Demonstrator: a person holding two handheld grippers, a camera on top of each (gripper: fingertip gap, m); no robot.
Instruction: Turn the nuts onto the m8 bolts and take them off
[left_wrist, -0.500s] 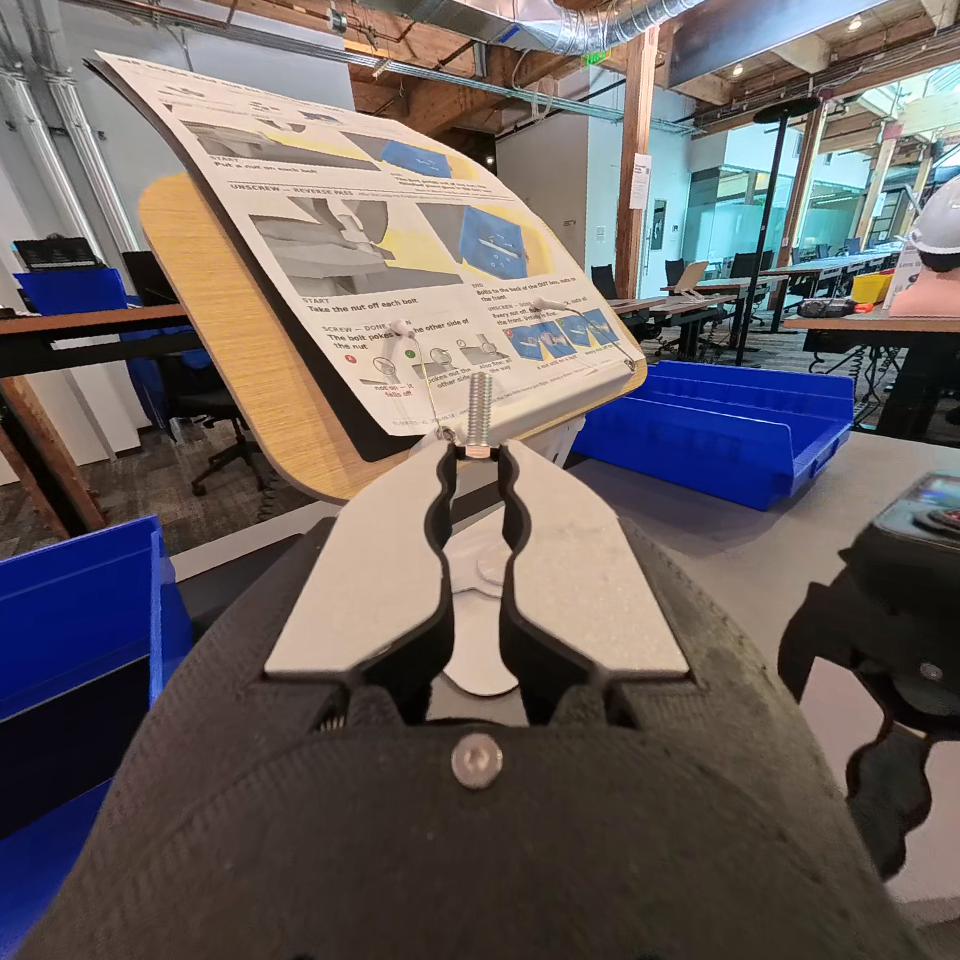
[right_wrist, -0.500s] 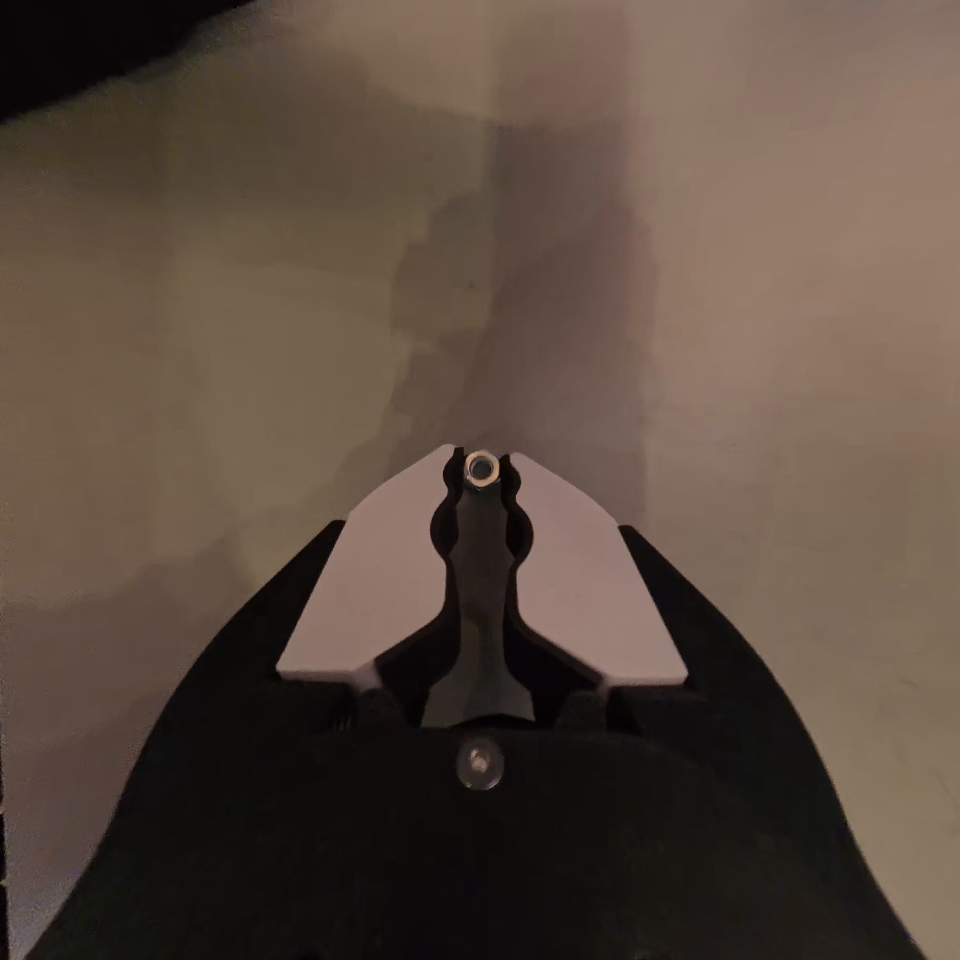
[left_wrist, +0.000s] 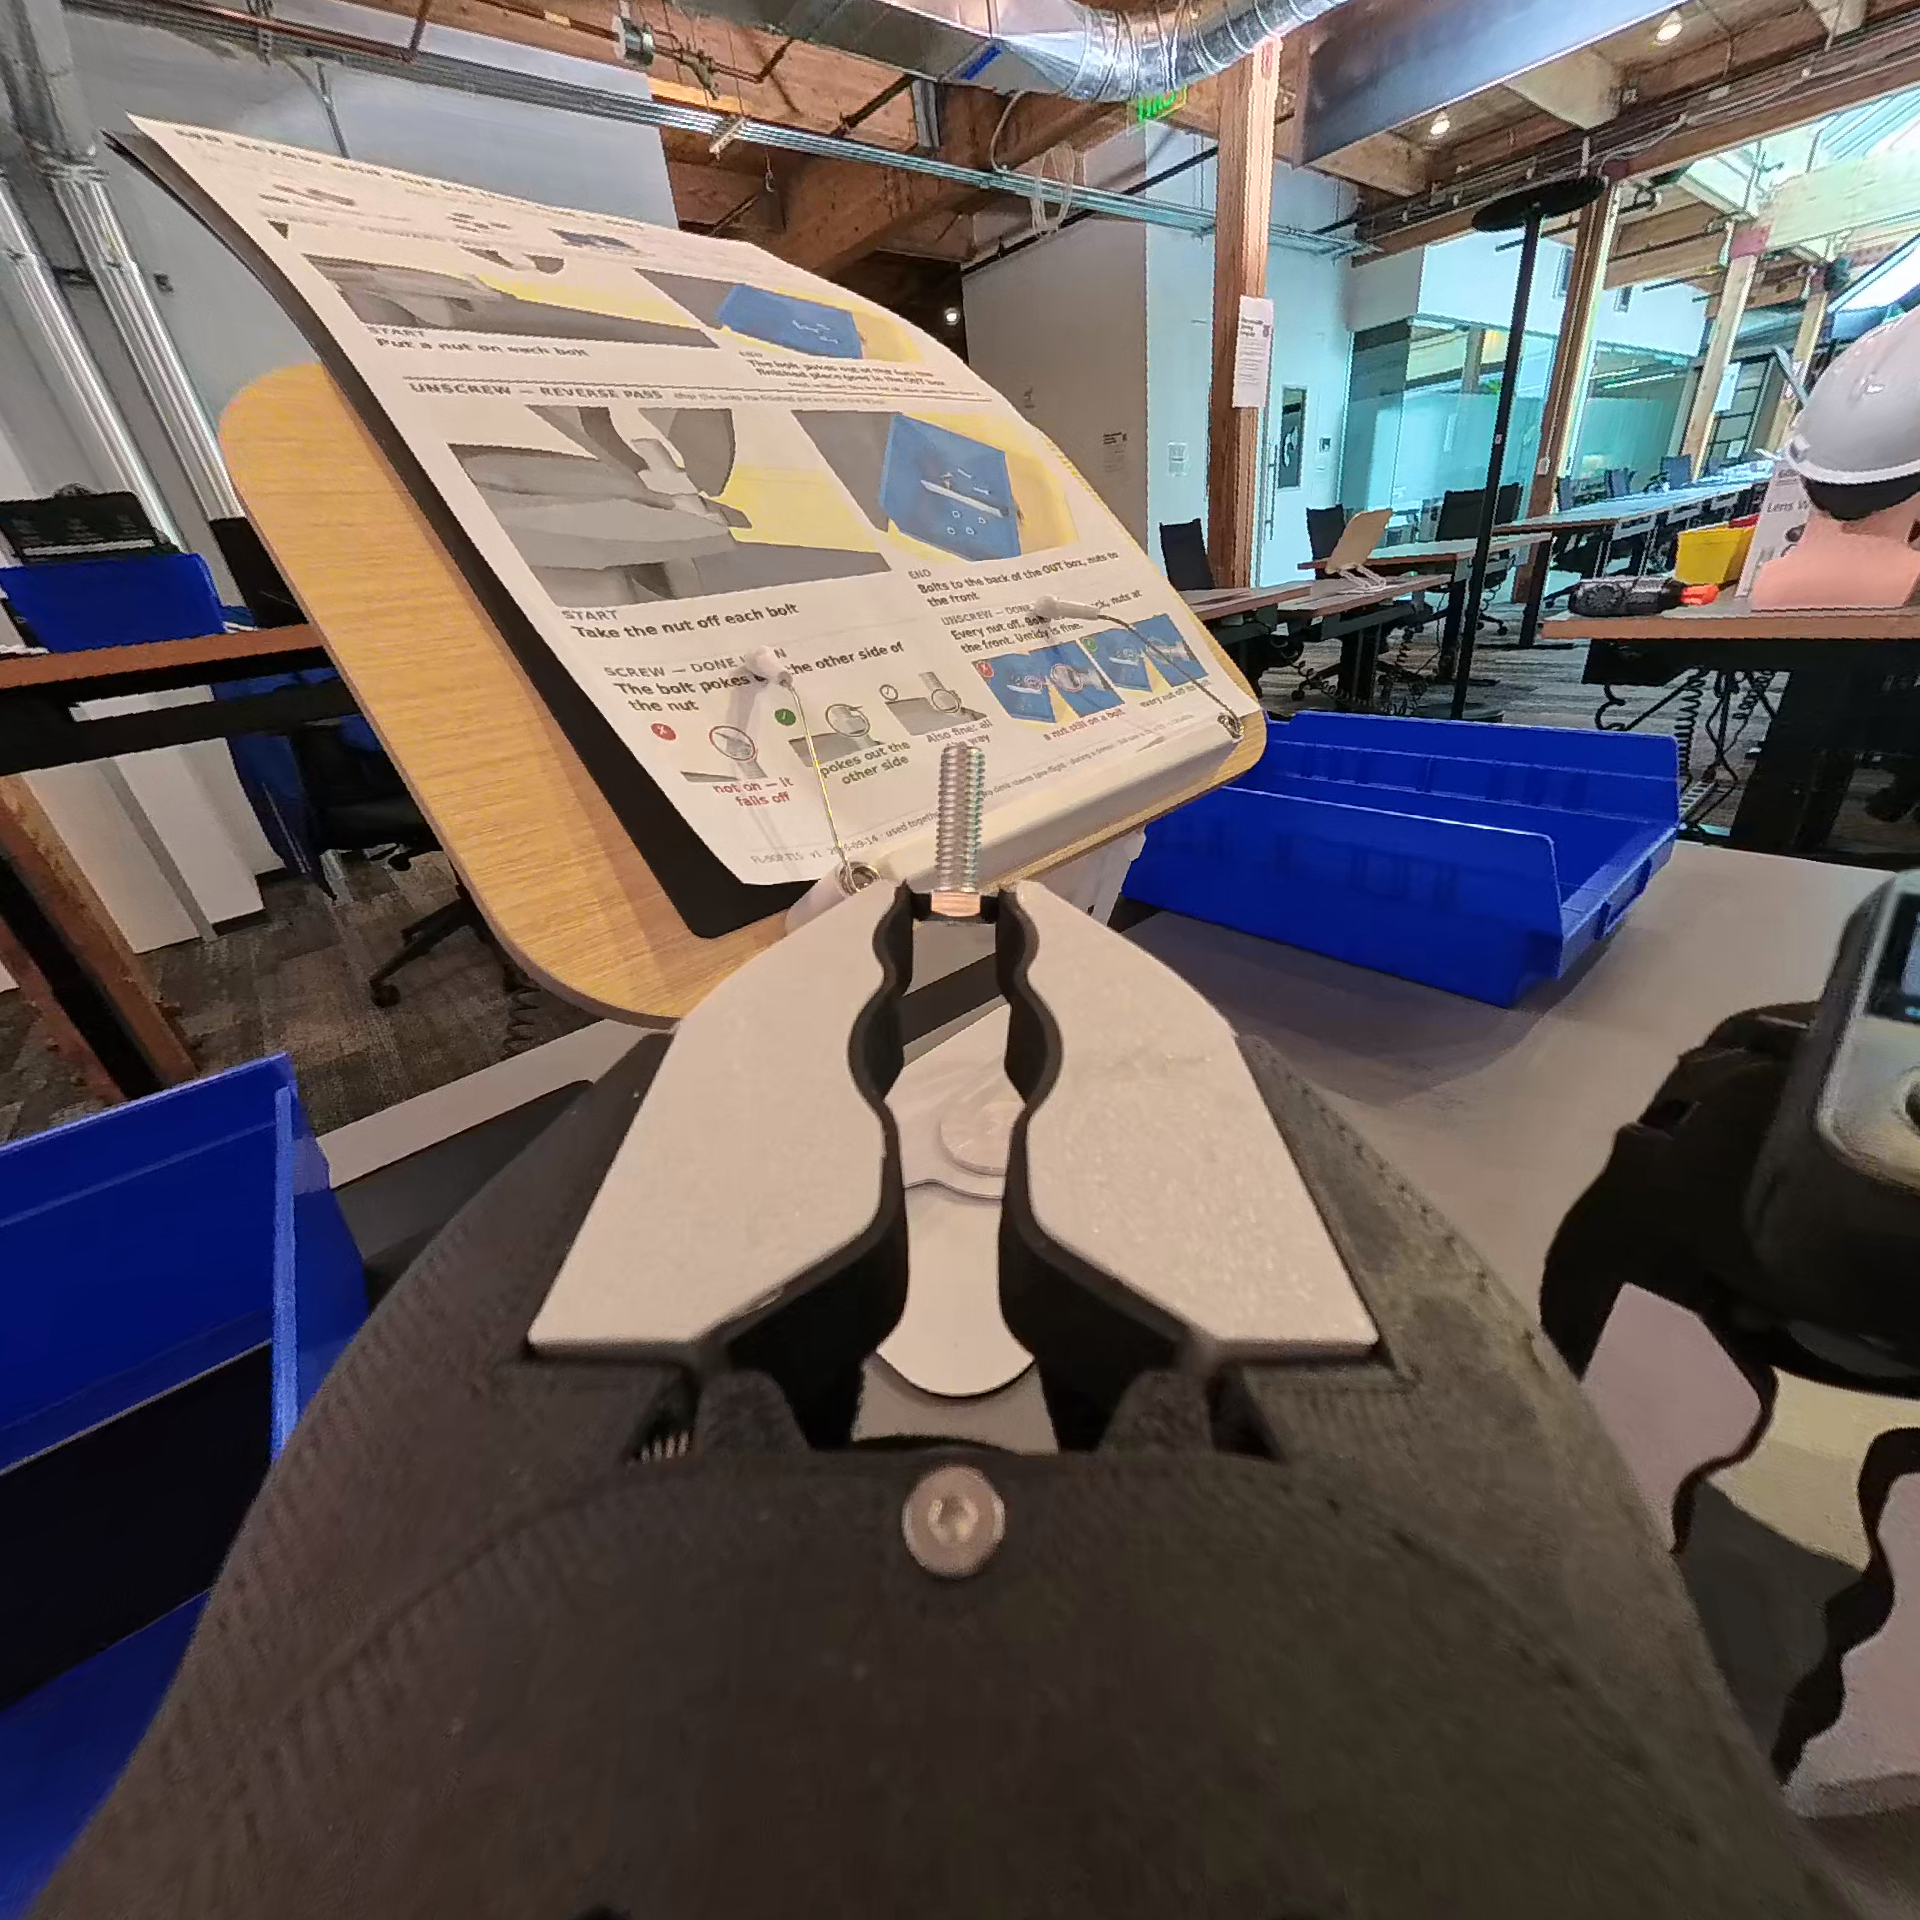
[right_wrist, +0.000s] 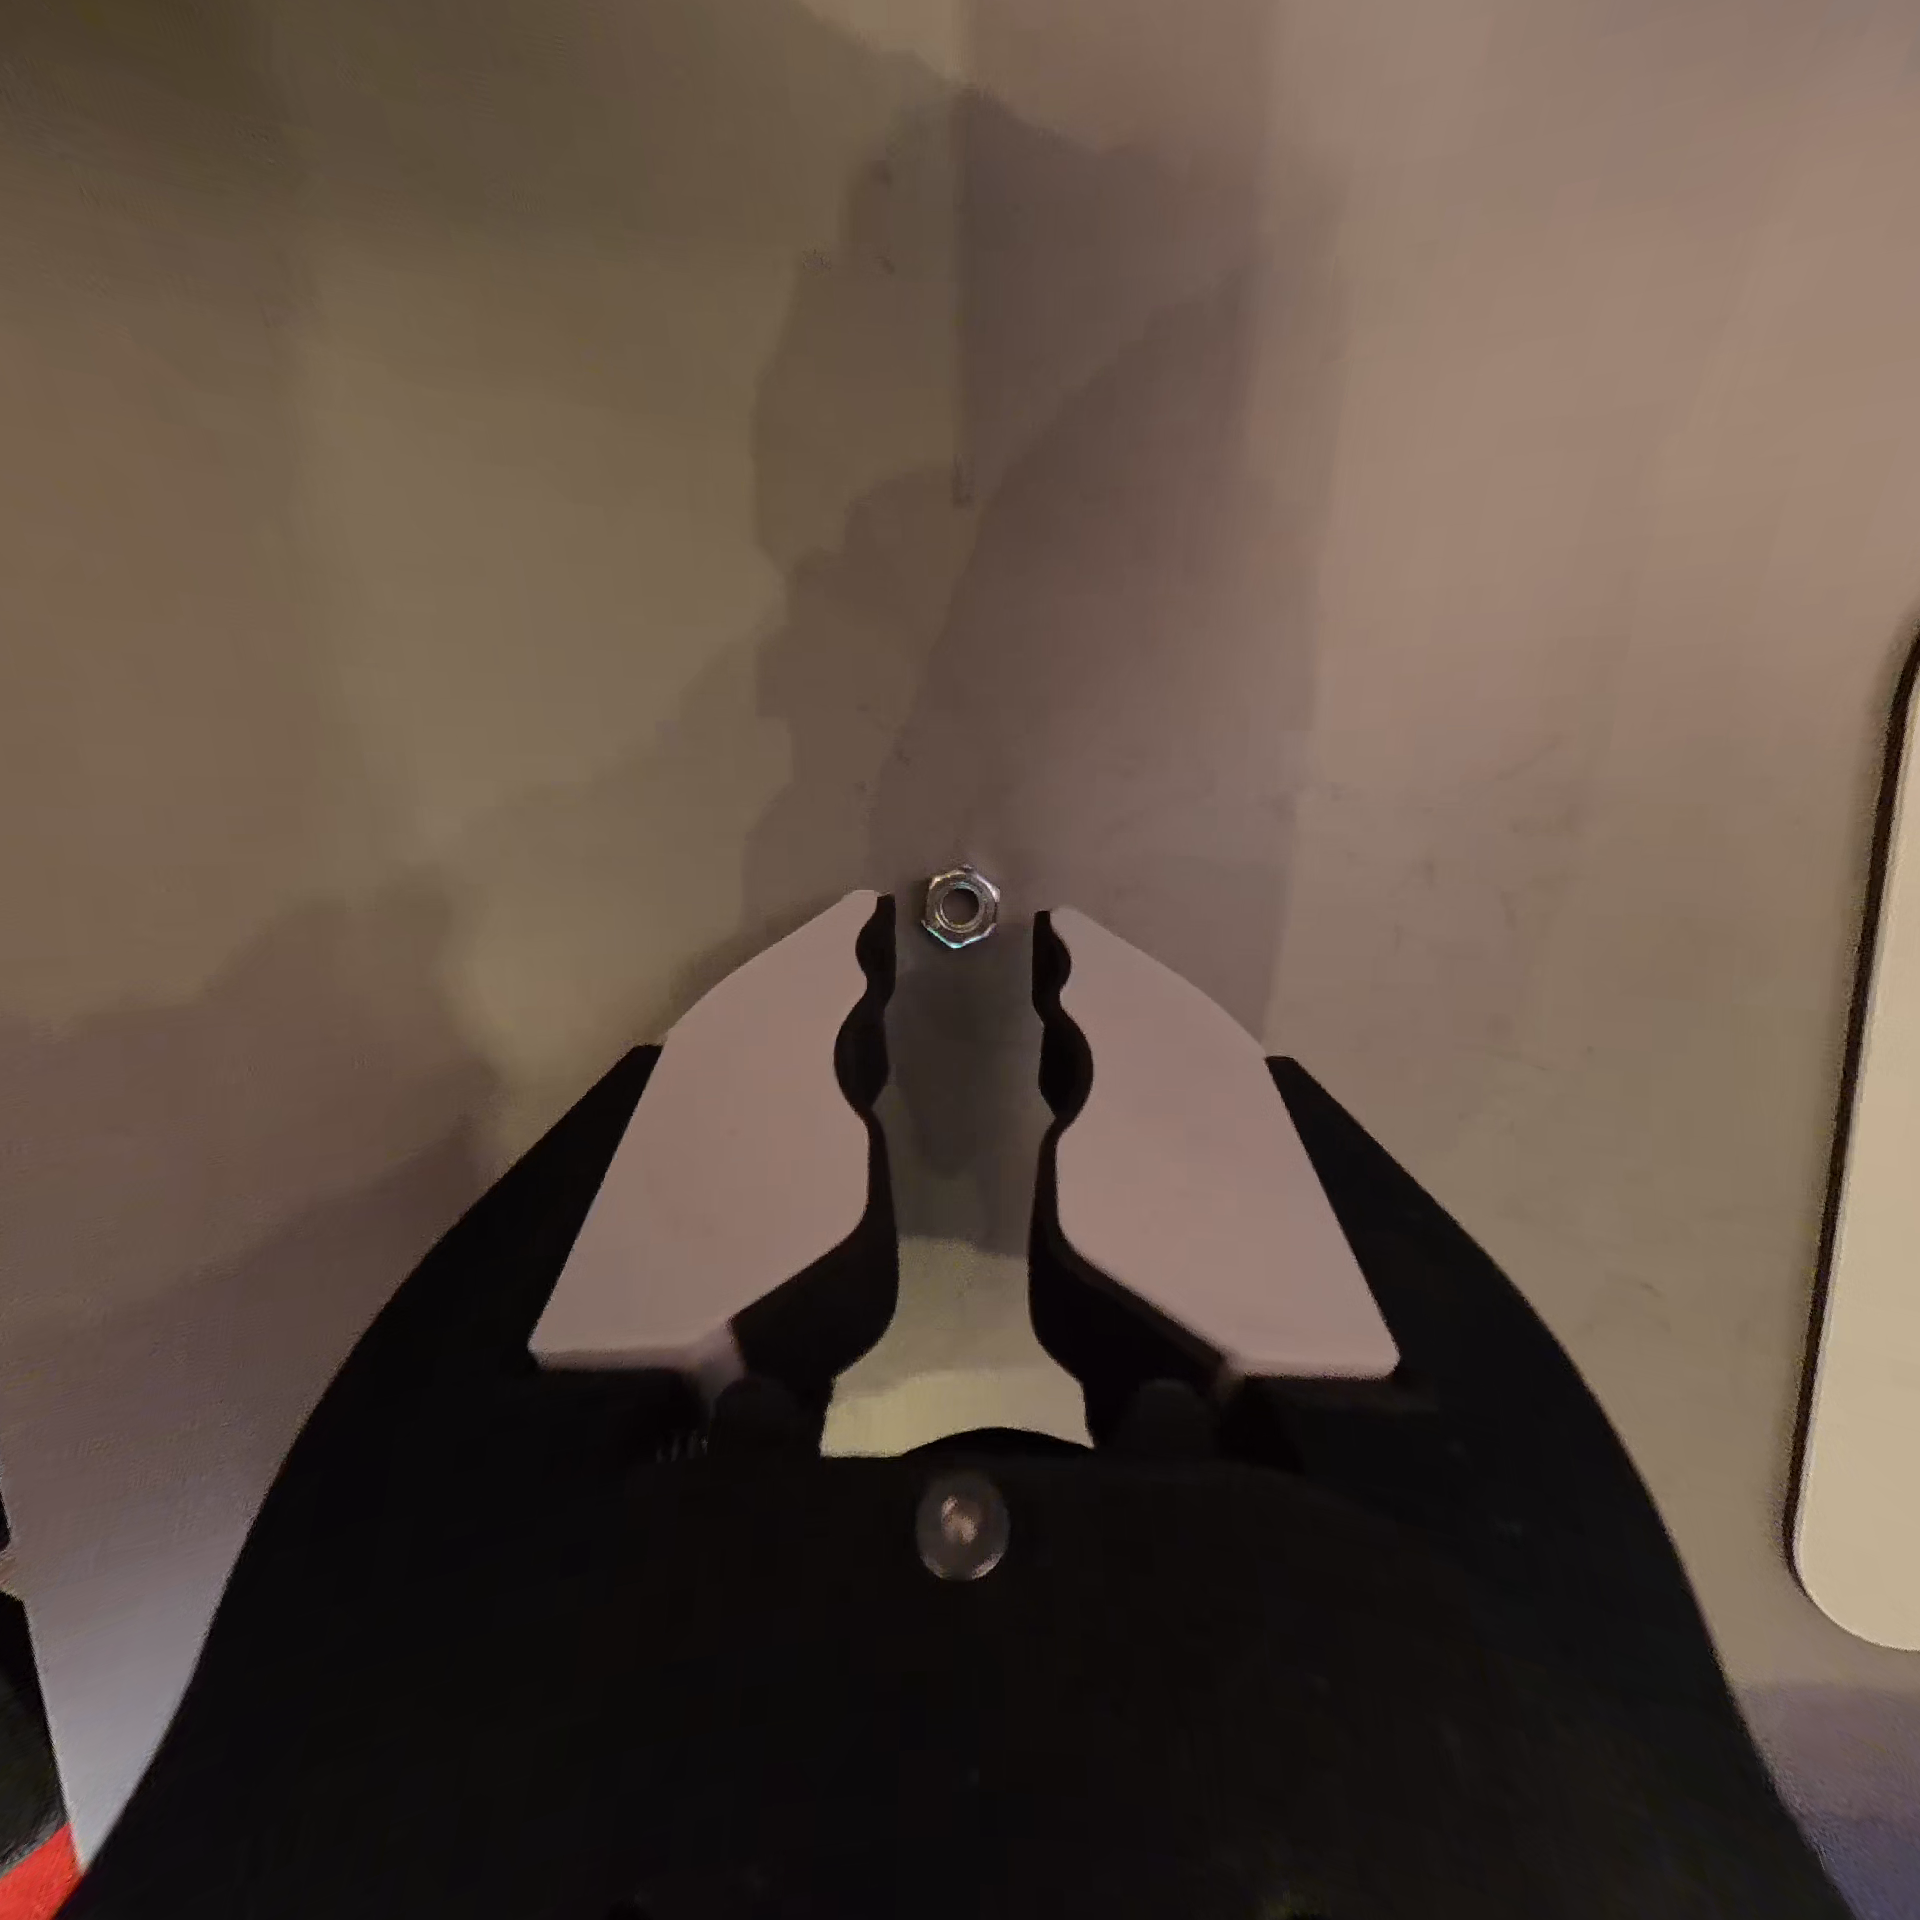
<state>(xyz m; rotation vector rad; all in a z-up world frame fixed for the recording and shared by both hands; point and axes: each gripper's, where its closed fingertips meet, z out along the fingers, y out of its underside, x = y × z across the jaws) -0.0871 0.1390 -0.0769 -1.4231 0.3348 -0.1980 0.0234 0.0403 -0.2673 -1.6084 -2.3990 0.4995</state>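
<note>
Silver threads of a bolt (left_wrist: 958, 821) are seen standing upright from the tips of the left gripper (left_wrist: 957, 908), whose dark pads (left_wrist: 896, 925) are pressed on either side of the bolt's hex head; the jaws are thus held narrow, clamped on the head alone. Just behind the bolt a tilted wooden stand (left_wrist: 395, 665) is seen, with a printed instruction sheet (left_wrist: 665, 499) clipped to it. To the right of the bolt, on the grey table (left_wrist: 1455, 1060), a blue bin (left_wrist: 1403, 862) is set, and a second blue bin (left_wrist: 135, 1299) lies to the bolt's lower left. At the right edge, well right of the bolt, the dark body of the right gripper (left_wrist: 1766, 1299) is partly shown (its fingers point downward there).

From the right wrist view, a silver hex nut (right_wrist: 958, 905) is seen lying flat on the table, hole upward. The right gripper (right_wrist: 961, 925) is held over it with jaws spread wider than the nut; a gap is visible between each pad (right_wrist: 1049, 935) and the nut, so nothing is gripped.
</note>
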